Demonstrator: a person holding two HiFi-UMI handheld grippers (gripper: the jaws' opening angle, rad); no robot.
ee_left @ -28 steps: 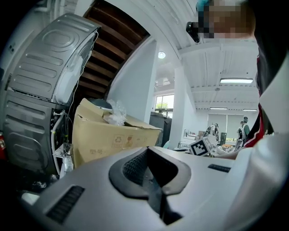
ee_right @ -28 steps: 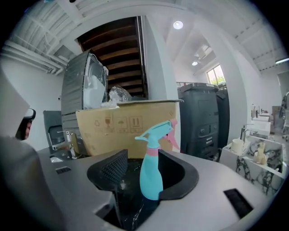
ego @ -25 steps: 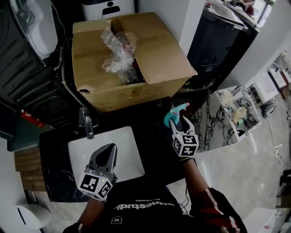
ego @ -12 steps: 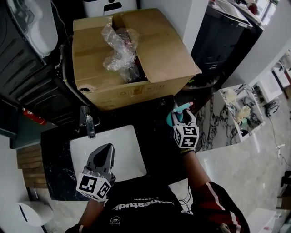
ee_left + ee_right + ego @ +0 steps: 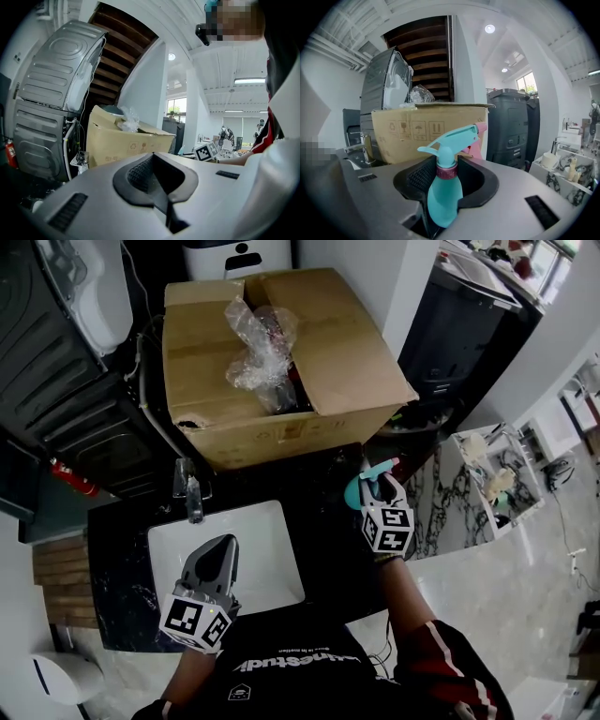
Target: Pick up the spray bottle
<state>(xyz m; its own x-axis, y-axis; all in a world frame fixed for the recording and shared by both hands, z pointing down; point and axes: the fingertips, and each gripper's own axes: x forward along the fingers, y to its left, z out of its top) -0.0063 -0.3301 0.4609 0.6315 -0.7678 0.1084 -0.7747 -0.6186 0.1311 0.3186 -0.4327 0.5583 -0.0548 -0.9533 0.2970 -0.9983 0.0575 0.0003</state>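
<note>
- The spray bottle stands upright at the lower centre of the right gripper view; in the head view it sits right of centre, on the black counter near its right edge
- The right gripper is closing its jaws round the teal body, one pad on each side just below the dark red collar; both pads look to have met the plastic
- The left gripper hangs over the white sink at the lower left of the head view, jaws together and nothing in them; I judge it has no part in this step
- The step in hand reads as securing the grip, with the lift not yet begun: the base appears to rest on the counter
- To do it well, finish the squeeze gently until the pads bite evenly; the body is rounded and tapers toward the neck, so a light hold could let it slide down
- Hold below the collar and clear of the trigger, so no spray is set off
- Lift straight up and upright; liquid inside may shift its weight
- A pink object sits just behind the bottle and the cardboard box lies toward the top of the frame, so avoid pushing forward while rising
</note>
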